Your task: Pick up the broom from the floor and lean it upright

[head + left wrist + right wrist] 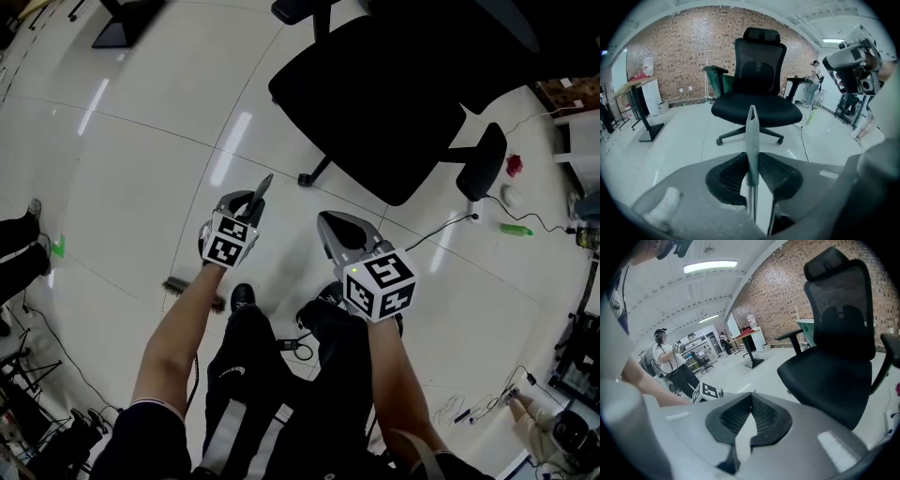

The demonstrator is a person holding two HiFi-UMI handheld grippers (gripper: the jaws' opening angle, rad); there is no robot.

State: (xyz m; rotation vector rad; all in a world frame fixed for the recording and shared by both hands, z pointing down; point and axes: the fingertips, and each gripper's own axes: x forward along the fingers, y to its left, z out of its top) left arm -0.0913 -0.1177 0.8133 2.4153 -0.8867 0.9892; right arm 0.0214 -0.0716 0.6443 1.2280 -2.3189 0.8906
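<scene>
Between left gripper fingers, broom handle clamped

The floor is glossy pale tile with thin joint lines and streaks of reflected ceiling light. A black office chair stands on it at upper right, one castor showing at the end of a leg. Right of the chair lie a red thing, a white thing and a green bottle, with a dark cable running past them. At far left is a green mark, at the top a flat black base, and low in the middle the person's black shoes stand beside the brush end of the broom; whether that end touches the tiles cannot be told.
</scene>
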